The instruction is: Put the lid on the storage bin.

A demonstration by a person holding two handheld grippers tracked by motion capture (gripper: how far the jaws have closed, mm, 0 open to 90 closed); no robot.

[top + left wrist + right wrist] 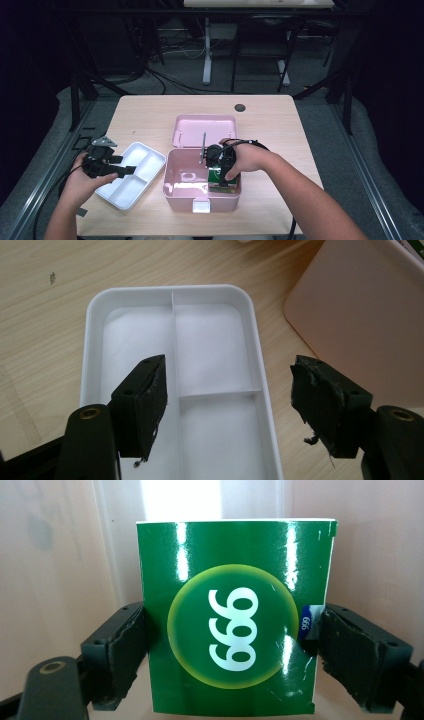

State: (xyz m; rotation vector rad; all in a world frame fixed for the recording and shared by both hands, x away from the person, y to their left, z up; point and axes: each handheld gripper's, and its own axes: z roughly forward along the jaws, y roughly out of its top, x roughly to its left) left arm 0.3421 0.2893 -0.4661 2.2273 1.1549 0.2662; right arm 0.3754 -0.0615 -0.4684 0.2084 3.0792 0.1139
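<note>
Down in the lower middle of the high view, the right gripper (223, 172) reached into the pink box (176, 192), its jaws closed on either side of a green packet (218, 180) at the right end of the box; in the right gripper view that packet (235, 615) stood between the two black jaws, filling the centre of the frame, its white numerals in a yellow-green circle, the left jaw pressed to its edge and the right jaw against a small blue tab on its other edge. Behind the box lay its pink lid (205, 130), open and flat on the table (145, 115); at the lower left the left gripper (120, 170) hung over the white tray (131, 175); in the left gripper view its jaws stood wide apart, holding nothing, above the divided tray (95, 330), the box's side (360, 315) at the upper right.
</note>
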